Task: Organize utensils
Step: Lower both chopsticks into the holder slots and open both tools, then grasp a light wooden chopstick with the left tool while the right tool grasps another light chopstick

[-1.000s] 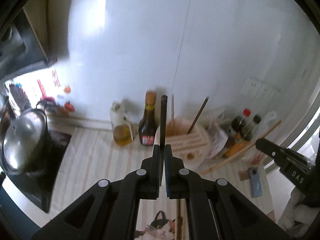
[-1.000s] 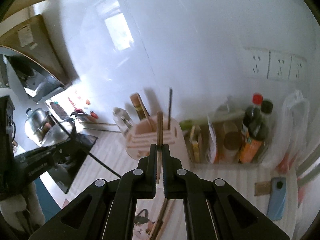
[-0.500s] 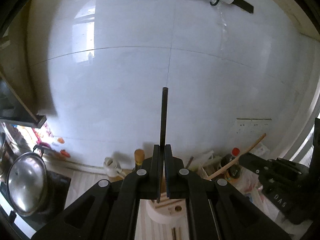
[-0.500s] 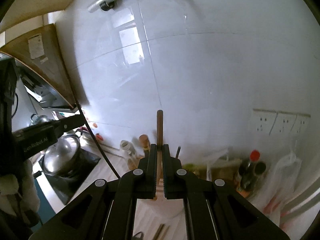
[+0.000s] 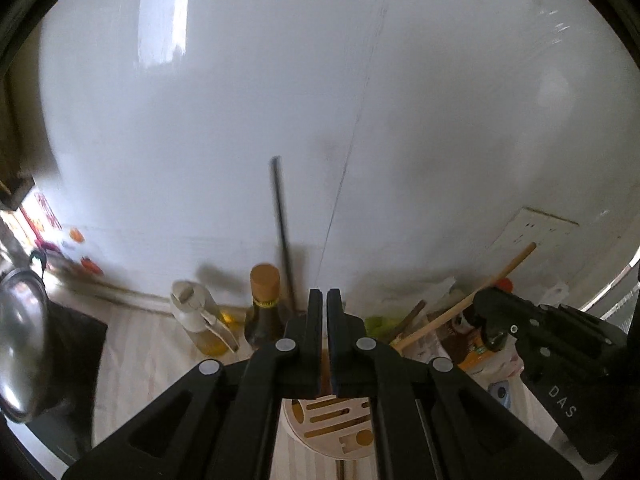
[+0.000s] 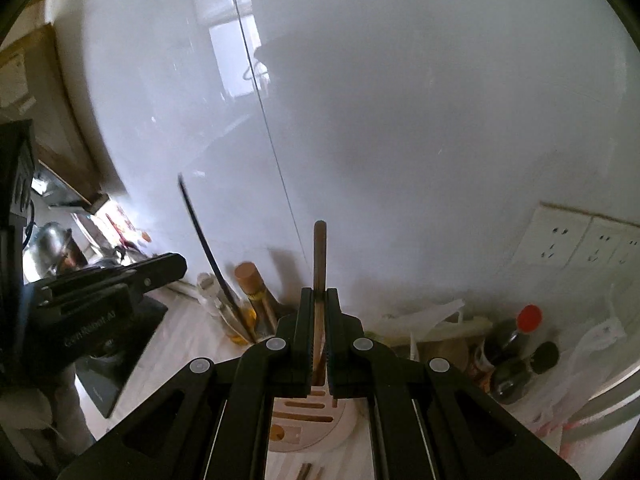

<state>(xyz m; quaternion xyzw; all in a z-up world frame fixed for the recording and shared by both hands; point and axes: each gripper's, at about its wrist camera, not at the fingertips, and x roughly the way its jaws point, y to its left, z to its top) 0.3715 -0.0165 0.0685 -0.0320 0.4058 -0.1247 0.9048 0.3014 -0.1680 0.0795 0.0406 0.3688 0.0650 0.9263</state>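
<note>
Both hand-held grippers hover above the slotted utensil holder [image 6: 308, 412] on the worktop [image 5: 140, 356], the left [image 5: 324, 300] pressed together, the black chopstick [image 5: 282, 232] standing beyond it, the right [image 6: 319, 300] pinching a wooden chopstick [image 6: 320, 256] upright, likely for slotting.

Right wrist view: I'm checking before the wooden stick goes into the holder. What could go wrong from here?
The wooden chopstick stands far out of the right gripper, so it may pivot or slip. The slotted holder is largely hidden beneath the fingers, so a slot could be missed. The left gripper is close by; they might collide.
</note>
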